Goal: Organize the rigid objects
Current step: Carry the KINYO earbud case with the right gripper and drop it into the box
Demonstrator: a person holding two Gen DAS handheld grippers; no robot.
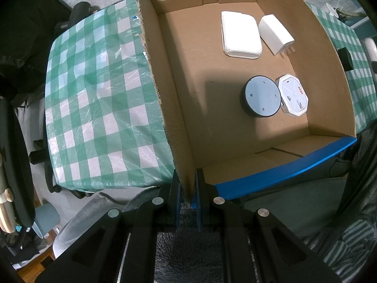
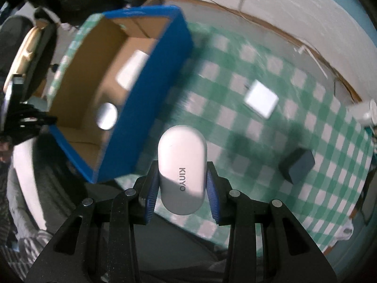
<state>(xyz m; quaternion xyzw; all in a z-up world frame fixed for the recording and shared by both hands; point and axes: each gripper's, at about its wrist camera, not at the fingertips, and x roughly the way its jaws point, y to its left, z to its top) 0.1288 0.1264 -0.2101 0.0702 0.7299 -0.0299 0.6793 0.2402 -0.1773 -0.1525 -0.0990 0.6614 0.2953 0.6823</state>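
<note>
We see the left gripper (image 1: 187, 189) clamped on the cardboard box (image 1: 165, 108) wall, bottom centre; the right gripper (image 2: 181, 184) grips the white KINYO case (image 2: 182, 167).

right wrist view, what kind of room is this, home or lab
Probably a home room, not a lab: a table under a green checked plastic cloth, a reused cardboard box for sorting small gadgets, and a textured white wall behind.

Green-and-white checked tablecloth (image 1: 94, 99) under clear plastic covers the table. Dark office chair (image 1: 80, 11) at 11 o'clock past the far edge. Teal stool seat (image 1: 46, 217) at 8 o'clock. White wall (image 2: 294, 7) at 1 o'clock behind the table.
</note>
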